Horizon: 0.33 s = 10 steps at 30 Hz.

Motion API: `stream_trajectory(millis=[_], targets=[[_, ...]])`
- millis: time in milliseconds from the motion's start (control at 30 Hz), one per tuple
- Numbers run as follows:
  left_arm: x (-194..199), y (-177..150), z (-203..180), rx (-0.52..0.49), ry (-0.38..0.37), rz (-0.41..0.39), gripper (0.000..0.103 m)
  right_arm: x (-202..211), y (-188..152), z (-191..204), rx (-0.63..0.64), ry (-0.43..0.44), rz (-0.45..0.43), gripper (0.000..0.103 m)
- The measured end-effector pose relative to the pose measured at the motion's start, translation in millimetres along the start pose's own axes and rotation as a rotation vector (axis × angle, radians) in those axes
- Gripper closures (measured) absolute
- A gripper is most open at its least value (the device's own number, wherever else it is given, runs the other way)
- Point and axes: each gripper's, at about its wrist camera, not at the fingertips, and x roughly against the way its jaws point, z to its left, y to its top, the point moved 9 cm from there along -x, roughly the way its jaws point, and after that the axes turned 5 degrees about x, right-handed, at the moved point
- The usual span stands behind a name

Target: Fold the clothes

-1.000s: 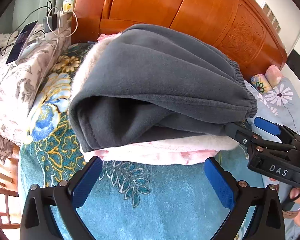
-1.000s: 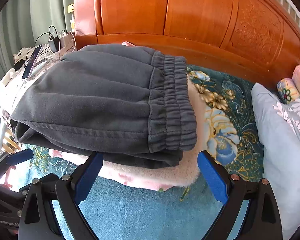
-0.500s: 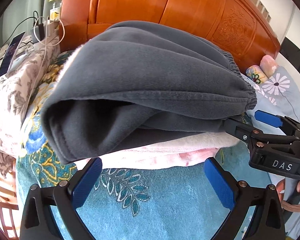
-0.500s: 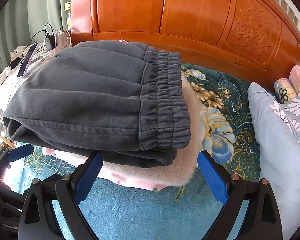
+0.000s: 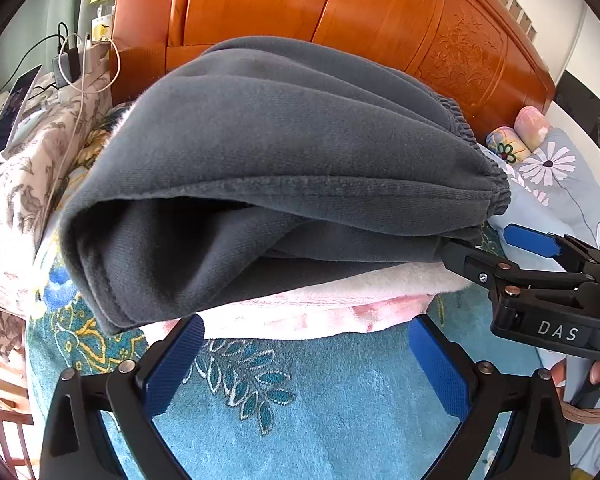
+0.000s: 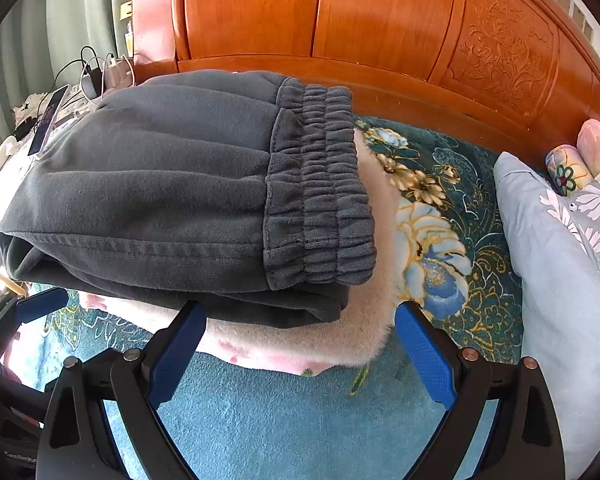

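Both claws are standing spread and holding nothing: the left gripper (image 5: 304, 356) is hovering with the folded grey trousers (image 5: 284, 184) just ahead of its fingertips, stacked on a folded pink fleece garment (image 5: 320, 312) that is lying on the teal blanket (image 5: 300, 408), while the right gripper (image 6: 296, 344) is facing the elastic waistband (image 6: 320, 184), which is sitting just ahead between its fingers. The trousers are bulging open at the fold ahead and left of the left claw, so I judge that a careless push could be spilling the loose layers apart. Scooping too shallow could be dragging only the grey piece off the pink one, undoing the stack.
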Motion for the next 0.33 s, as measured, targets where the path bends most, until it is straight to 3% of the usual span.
stream_trajectory(millis=[333], targets=[[4.0, 0.6, -2.2, 0.005, -0.018, 0.005, 0.000, 1.4, -2.7, -0.6, -0.008, -0.004, 0.013, 0.007]])
